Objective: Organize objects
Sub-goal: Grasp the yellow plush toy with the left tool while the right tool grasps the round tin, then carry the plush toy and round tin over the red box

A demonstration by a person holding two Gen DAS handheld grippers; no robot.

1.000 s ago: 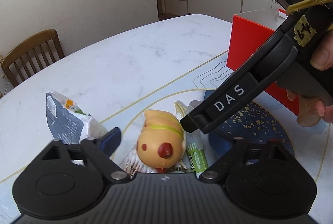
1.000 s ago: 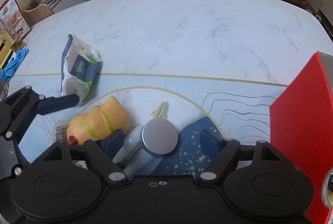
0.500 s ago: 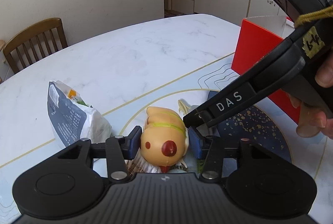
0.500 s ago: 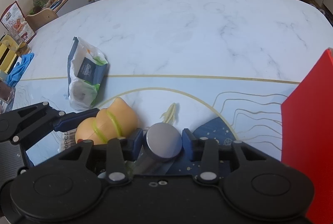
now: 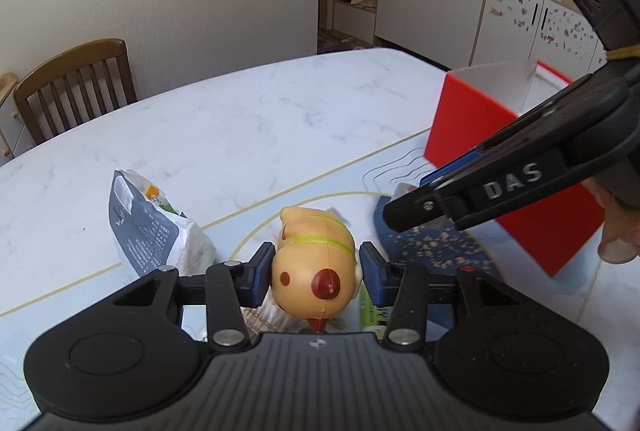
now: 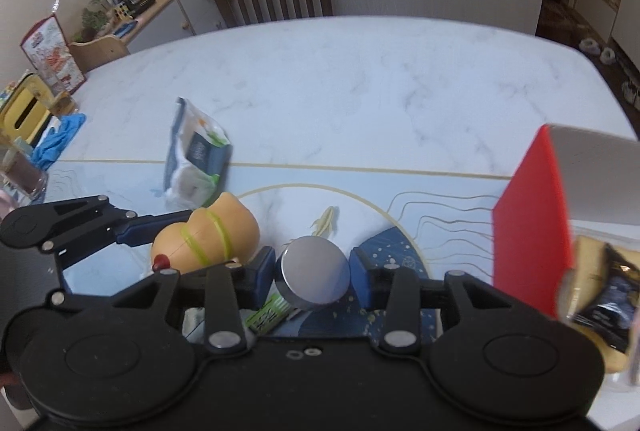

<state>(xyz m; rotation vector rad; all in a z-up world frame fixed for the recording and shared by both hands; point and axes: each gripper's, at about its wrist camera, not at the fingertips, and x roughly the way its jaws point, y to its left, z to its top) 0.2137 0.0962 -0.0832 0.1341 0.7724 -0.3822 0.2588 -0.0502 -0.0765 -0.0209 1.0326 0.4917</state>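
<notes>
Both pairs of jaws are clamped on a thing each: the left gripper squeezes the tan squishy toy by its sides, and the right gripper pinches the silver-capped cylinder between its blue pads. A green-labelled packet lies on the table just beneath them. Further out on the left lies the blue-and-white pouch; to the right stands the open red box, with a dark wrapped snack showing inside. By my reading, the pick-up step is done and the carry is in hand. Next, each load needs bringing over the box's near wall before release, one gripper at a time to avoid a clash.
</notes>
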